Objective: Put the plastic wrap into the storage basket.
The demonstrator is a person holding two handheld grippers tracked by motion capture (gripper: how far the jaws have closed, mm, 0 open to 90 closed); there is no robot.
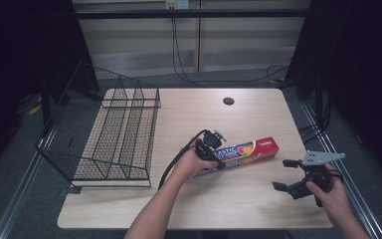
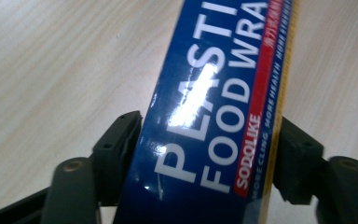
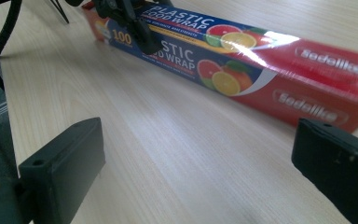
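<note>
At frame centre on the tabletop, the left gripper clamps its jaws across a light, glossy plastic food wrap box near its blue end; the right gripper waits, jaws apart.

A blue-and-red food wrap box with citrus pictures lies on pale woodgrain table beside black wire rack.

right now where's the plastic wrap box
In the high view the plastic wrap box lies on the table right of the wire rack, its left end clamped in the left tongs.
</note>
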